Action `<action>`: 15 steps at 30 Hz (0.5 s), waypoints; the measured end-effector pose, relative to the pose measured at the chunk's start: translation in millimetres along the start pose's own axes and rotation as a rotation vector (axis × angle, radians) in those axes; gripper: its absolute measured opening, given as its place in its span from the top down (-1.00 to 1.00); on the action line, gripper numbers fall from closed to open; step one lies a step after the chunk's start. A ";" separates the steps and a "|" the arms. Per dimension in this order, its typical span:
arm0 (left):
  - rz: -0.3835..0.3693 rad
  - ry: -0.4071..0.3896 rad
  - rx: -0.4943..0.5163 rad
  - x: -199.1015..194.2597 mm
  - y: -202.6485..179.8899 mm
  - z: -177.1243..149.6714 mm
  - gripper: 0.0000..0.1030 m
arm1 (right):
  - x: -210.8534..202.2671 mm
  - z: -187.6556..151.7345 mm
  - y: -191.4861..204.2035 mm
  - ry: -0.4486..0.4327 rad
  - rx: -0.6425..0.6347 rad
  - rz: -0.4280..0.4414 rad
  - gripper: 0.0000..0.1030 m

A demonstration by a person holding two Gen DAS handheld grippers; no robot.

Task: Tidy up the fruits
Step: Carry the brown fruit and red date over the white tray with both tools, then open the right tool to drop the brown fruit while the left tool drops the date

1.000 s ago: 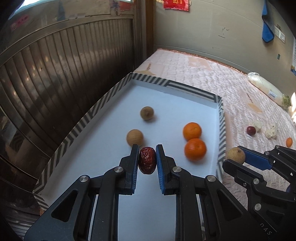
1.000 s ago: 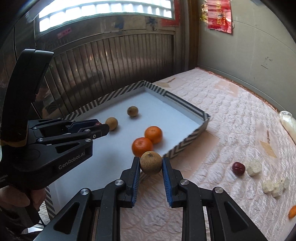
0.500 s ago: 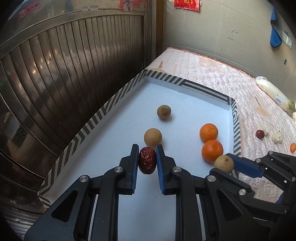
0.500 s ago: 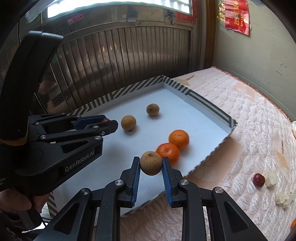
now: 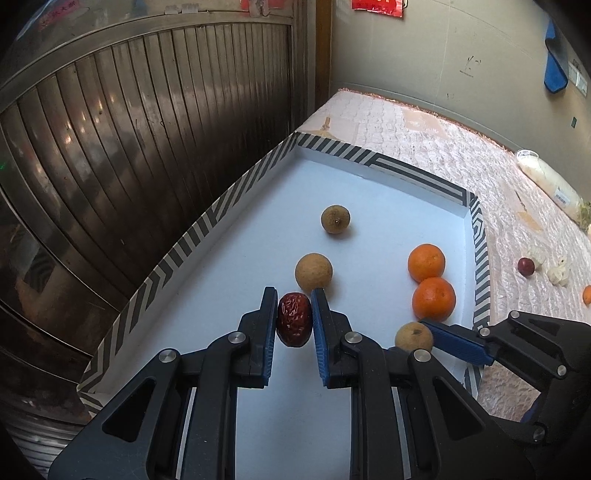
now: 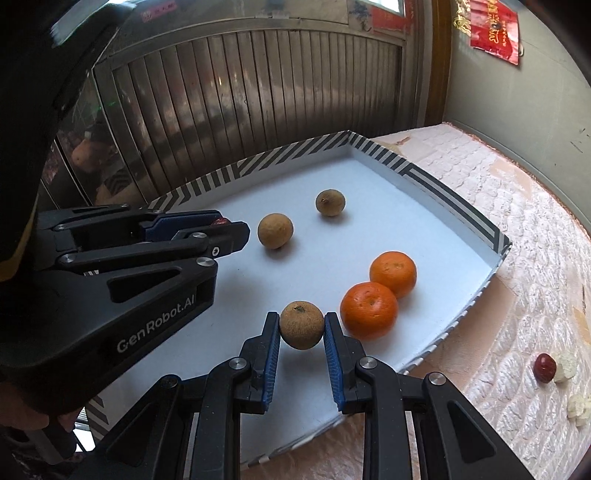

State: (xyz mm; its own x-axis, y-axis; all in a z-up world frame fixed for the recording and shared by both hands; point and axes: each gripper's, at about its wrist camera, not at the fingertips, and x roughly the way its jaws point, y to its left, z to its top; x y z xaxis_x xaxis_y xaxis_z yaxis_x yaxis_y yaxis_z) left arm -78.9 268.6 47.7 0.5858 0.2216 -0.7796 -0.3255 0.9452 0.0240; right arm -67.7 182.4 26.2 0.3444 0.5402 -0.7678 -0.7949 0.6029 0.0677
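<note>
Both my grippers have come in over the tray (image 5: 207, 221): my left gripper (image 5: 294, 321) clamps the red date (image 5: 294, 319) just short of a longan (image 5: 313, 271), my right gripper (image 6: 301, 326) pinches another longan (image 6: 301, 325) beside two oranges (image 6: 369, 310).

A home, by the looks: quilted mattress (image 5: 458, 162), red paper charm (image 6: 495, 31) hanging on wall, metal shutter (image 5: 147, 129) standing left.
</note>
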 end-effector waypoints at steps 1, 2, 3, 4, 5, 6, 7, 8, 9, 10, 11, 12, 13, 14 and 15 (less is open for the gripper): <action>0.002 0.002 0.002 0.4 -0.1 -0.1 0.65 | 0.8 0.3 0.6 0.002 -0.002 0.001 0.55; 0.003 0.004 0.003 0.8 -0.4 -0.1 0.65 | 1.7 0.4 0.8 0.004 -0.004 0.002 0.55; 0.006 0.007 -0.001 1.1 -0.3 0.0 0.65 | 2.3 0.5 1.5 0.006 -0.007 0.002 0.55; 0.008 0.010 -0.005 1.7 0.2 0.0 0.65 | 2.8 0.4 2.4 0.009 -0.011 0.002 0.55; 0.007 0.015 -0.011 2.6 1.1 0.2 0.65 | 3.5 0.5 2.6 0.010 -0.012 0.004 0.55; 0.006 0.020 -0.016 3.6 1.9 0.5 0.65 | 4.3 0.5 3.1 0.012 -0.013 0.009 0.55; 0.002 0.022 -0.022 4.0 2.8 0.7 0.65 | 5.0 0.5 3.6 0.015 -0.014 0.012 0.55; 0.002 0.024 -0.024 4.2 3.0 0.8 0.65 | 5.9 0.7 4.0 0.016 -0.012 0.017 0.55; 0.004 0.024 -0.027 4.4 3.4 0.8 0.65 | 6.9 0.7 4.2 0.017 -0.009 0.022 0.55; 0.006 0.026 -0.028 4.6 3.3 0.8 0.65 | 7.9 0.7 4.3 0.017 -0.007 0.026 0.55; 0.009 0.031 -0.030 5.5 3.3 0.8 0.64 | 9.1 1.4 4.6 0.014 -0.010 0.024 0.54; 0.009 0.034 -0.031 5.9 4.1 0.4 0.64 | 9.5 1.4 4.7 0.014 -0.011 0.026 0.53; 0.010 0.036 -0.033 6.3 4.4 0.5 0.64 | 9.3 1.5 4.9 0.013 -0.011 0.030 0.51; 0.011 0.039 -0.034 6.7 4.6 0.7 0.64 | 9.2 1.4 5.0 0.013 -0.008 0.034 0.50; 0.015 0.041 -0.035 7.1 4.7 1.0 0.63 | 8.3 1.3 4.5 0.012 -0.003 0.038 0.49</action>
State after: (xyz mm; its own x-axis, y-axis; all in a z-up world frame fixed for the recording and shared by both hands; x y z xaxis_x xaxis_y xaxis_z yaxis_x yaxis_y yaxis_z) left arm -75.6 274.9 42.9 0.5501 0.2249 -0.8042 -0.3605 0.9326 0.0143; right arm -67.8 190.4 20.9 0.3074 0.5555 -0.7726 -0.8087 0.5804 0.0956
